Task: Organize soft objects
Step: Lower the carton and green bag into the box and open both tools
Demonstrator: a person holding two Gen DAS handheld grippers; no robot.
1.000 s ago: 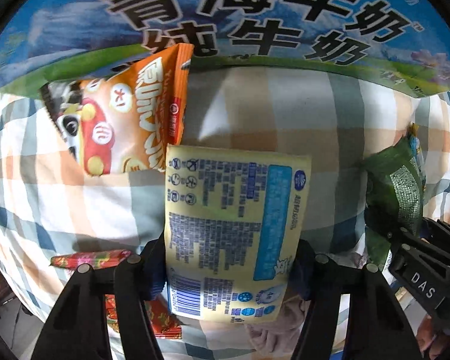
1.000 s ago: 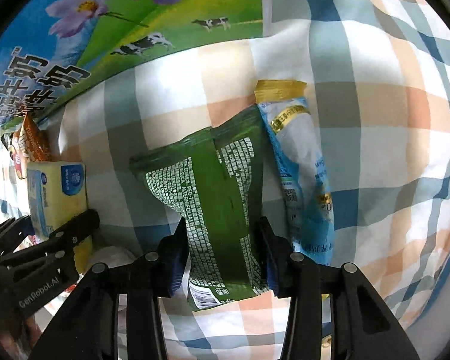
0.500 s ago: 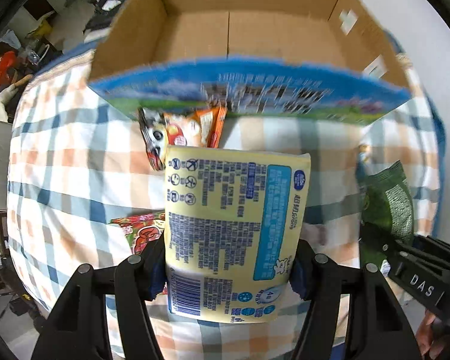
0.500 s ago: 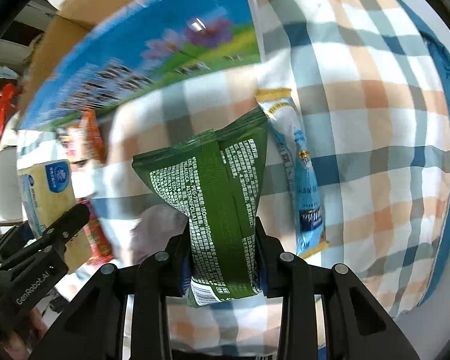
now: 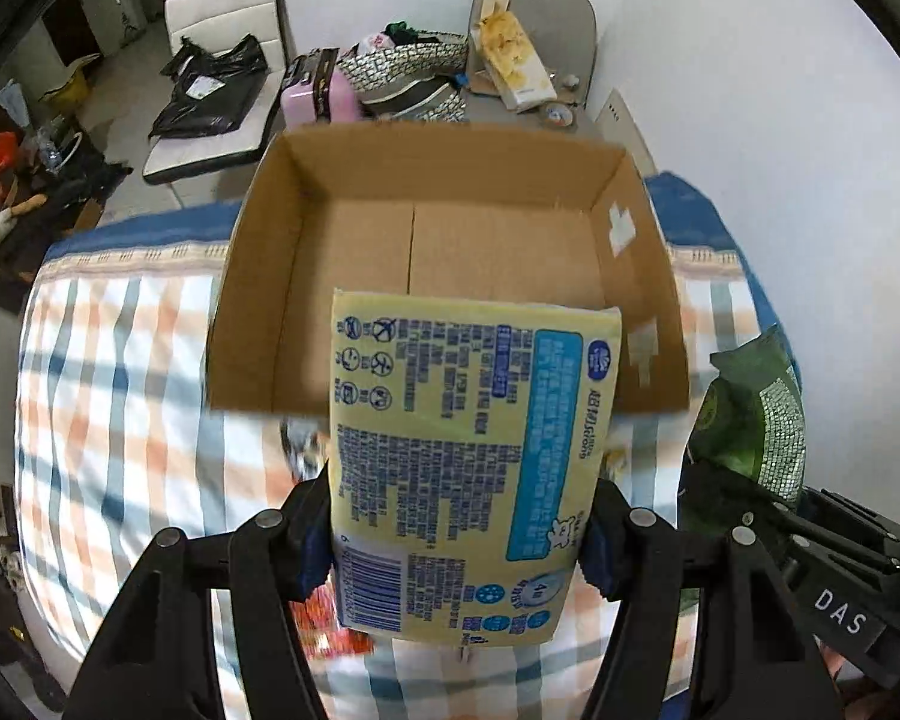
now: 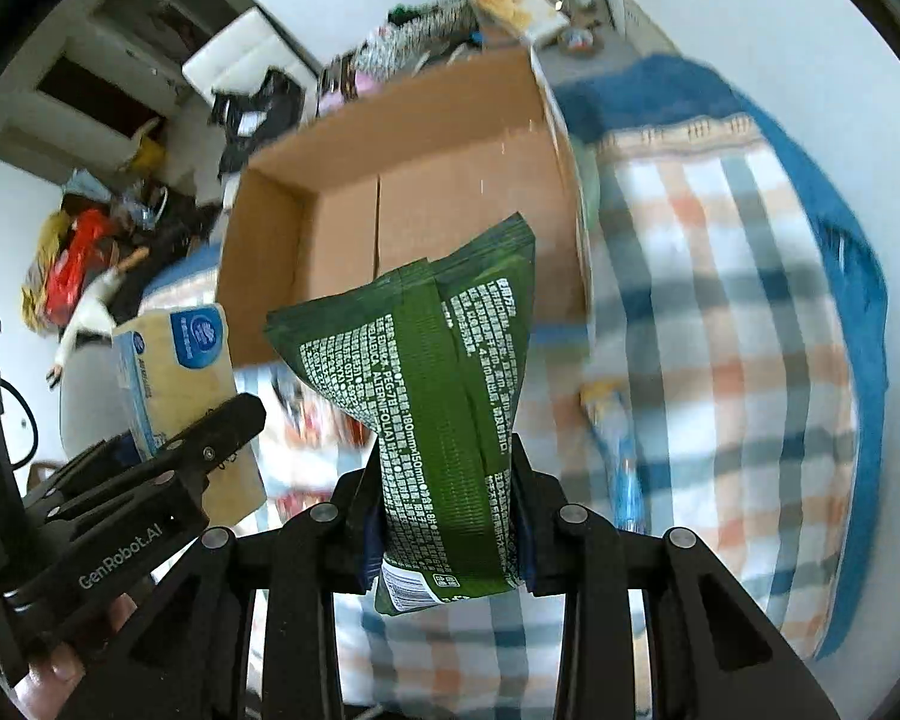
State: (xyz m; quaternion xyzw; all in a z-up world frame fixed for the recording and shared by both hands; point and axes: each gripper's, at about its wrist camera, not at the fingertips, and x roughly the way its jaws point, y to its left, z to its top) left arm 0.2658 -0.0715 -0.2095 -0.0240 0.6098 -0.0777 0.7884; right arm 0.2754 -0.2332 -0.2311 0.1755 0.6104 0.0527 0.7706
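My left gripper is shut on a yellow tissue pack with blue print and holds it high above the near edge of an open cardboard box. My right gripper is shut on a green packet with white print, held above the box near its right wall. The box interior shows bare cardboard. The green packet also shows in the left wrist view, and the yellow pack in the right wrist view.
The box stands on a plaid cloth over a table. A blue and yellow snack packet lies on the cloth right of the box. Red packets lie under my left gripper. A cluttered chair and floor clutter lie beyond the table.
Both grippers rose high with their packs and moved toward the box. The view went from the box's printed outer wall to looking down into its bare interior.
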